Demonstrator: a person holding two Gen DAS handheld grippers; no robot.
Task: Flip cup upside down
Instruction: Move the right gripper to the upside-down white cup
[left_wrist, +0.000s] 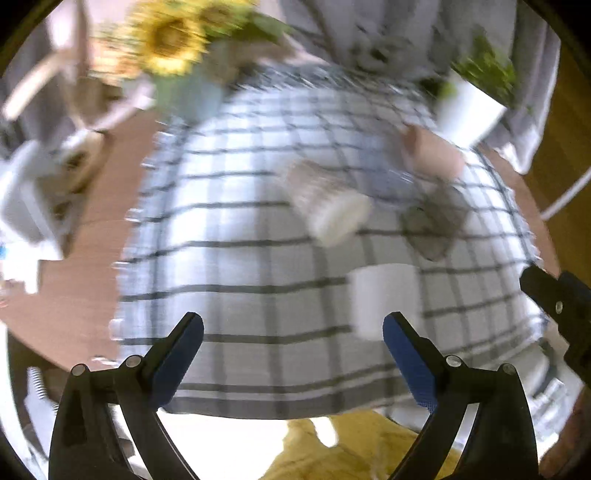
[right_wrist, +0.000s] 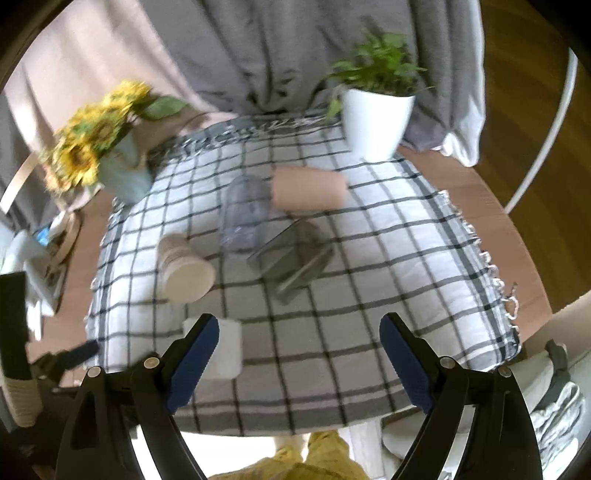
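You hold both tongs above the near edge of the table, and neither one has anything in it. Your left gripper (left_wrist: 293, 347) has its two blue fingers wide apart, and so does your right gripper (right_wrist: 299, 343).

A checked cloth (right_wrist: 369, 266) covers the table. Five cups are on it. A white cup (right_wrist: 227, 350) stands nearest to you, just past the left finger of your right gripper; in the left view it (left_wrist: 384, 299) sits just behind the right finger of your left gripper. A cream paper cup (right_wrist: 184, 269) lies on its side a bit further back, with its open mouth toward you. A clear cup (right_wrist: 245, 214) lies in the middle of the cloth. A grey see-through cup (right_wrist: 295, 254) lies just beside it, on its right. A pink cup (right_wrist: 310, 186) lies on its side behind them.

At the back left is a vase of sunflowers (right_wrist: 99, 136). At the back right is a green plant in a white pot (right_wrist: 375, 122).

The left view is blurry
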